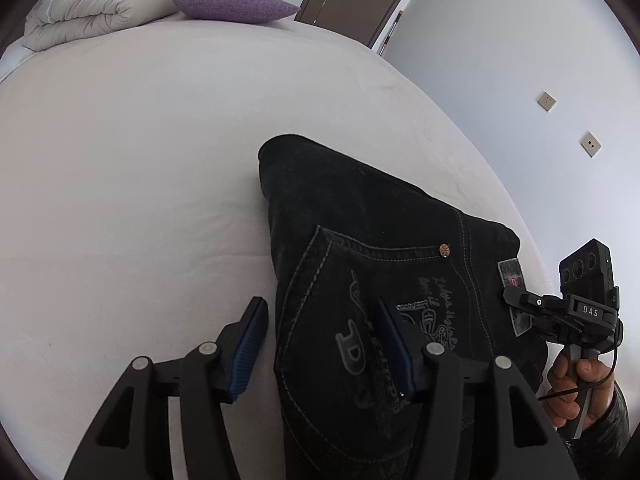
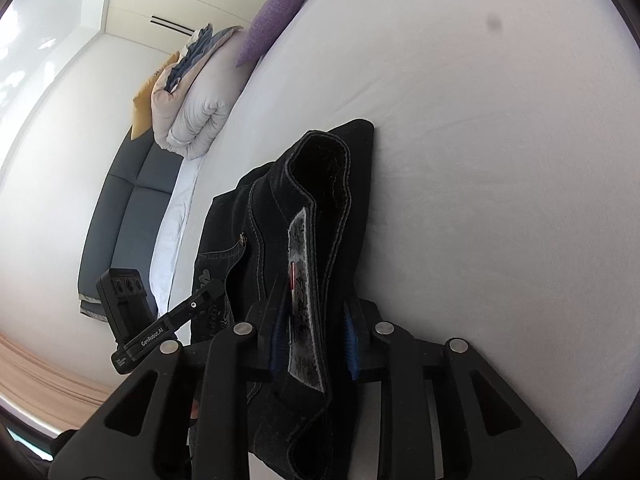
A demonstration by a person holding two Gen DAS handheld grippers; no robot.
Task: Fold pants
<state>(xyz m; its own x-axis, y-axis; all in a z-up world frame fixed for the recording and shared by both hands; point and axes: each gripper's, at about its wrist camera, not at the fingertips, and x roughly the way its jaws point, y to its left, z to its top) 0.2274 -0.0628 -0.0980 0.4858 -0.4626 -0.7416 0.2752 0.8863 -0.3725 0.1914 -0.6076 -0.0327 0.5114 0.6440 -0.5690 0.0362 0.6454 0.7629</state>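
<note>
White bed (image 1: 140, 180) under folded pants (image 1: 360, 260)

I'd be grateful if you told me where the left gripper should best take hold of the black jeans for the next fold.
Probably the jeans' long left edge beside the back pocket, coming from the bare bed side. That edge is a free, thick fold between the left gripper's open jaws. The waistband end is in the right gripper.

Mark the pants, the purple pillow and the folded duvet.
pants (image 1: 360, 216): left wrist view, upper folded part.
purple pillow (image 1: 236, 6): left wrist view, middle.
folded duvet (image 2: 200, 120): right wrist view, rolled white end.
</note>
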